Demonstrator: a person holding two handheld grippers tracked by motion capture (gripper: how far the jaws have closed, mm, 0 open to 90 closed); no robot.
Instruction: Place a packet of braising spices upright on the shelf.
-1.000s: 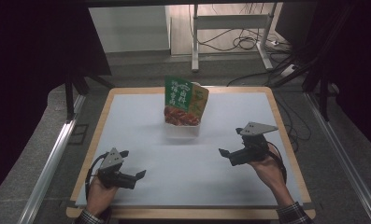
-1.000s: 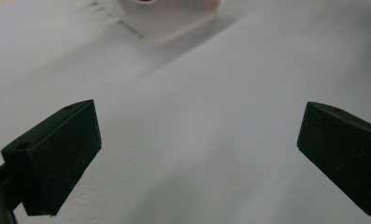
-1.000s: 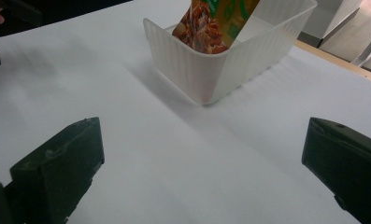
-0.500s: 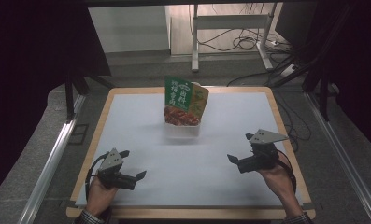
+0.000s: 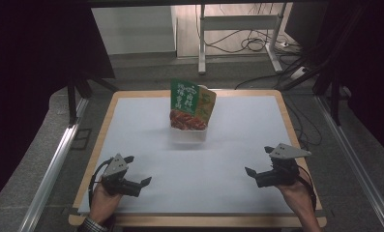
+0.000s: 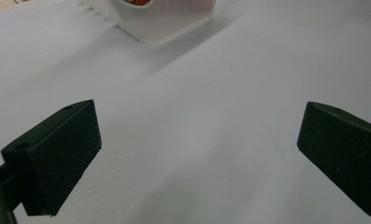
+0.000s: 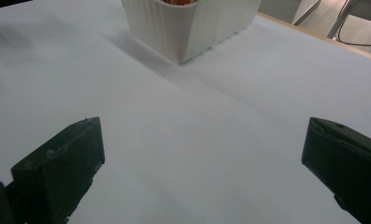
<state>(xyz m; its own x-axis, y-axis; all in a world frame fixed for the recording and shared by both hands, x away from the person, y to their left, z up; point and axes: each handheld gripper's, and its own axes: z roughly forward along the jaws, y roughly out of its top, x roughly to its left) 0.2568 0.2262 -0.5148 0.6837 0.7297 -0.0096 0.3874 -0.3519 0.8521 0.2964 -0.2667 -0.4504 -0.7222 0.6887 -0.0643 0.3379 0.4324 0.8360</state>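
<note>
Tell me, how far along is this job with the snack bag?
Looks finished, or not yet begun: the green bag stands upright in the white tub mid-table. Nothing is in hand: the left gripper and right gripper rest near the table's front edge, both open and empty. What's left, the pictures don't say.

Each hand grips a black two-jaw tool: the left gripper (image 5: 140,183) at seven o'clock on the table, the right gripper (image 5: 255,172) at five o'clock. Both carry a grey three-cornered plate on top and trail a looping black cable. Close up, the jaws are blocky matte-black wedges with small holes. A checked cuff (image 5: 89,225) shows at the left wrist.
</note>
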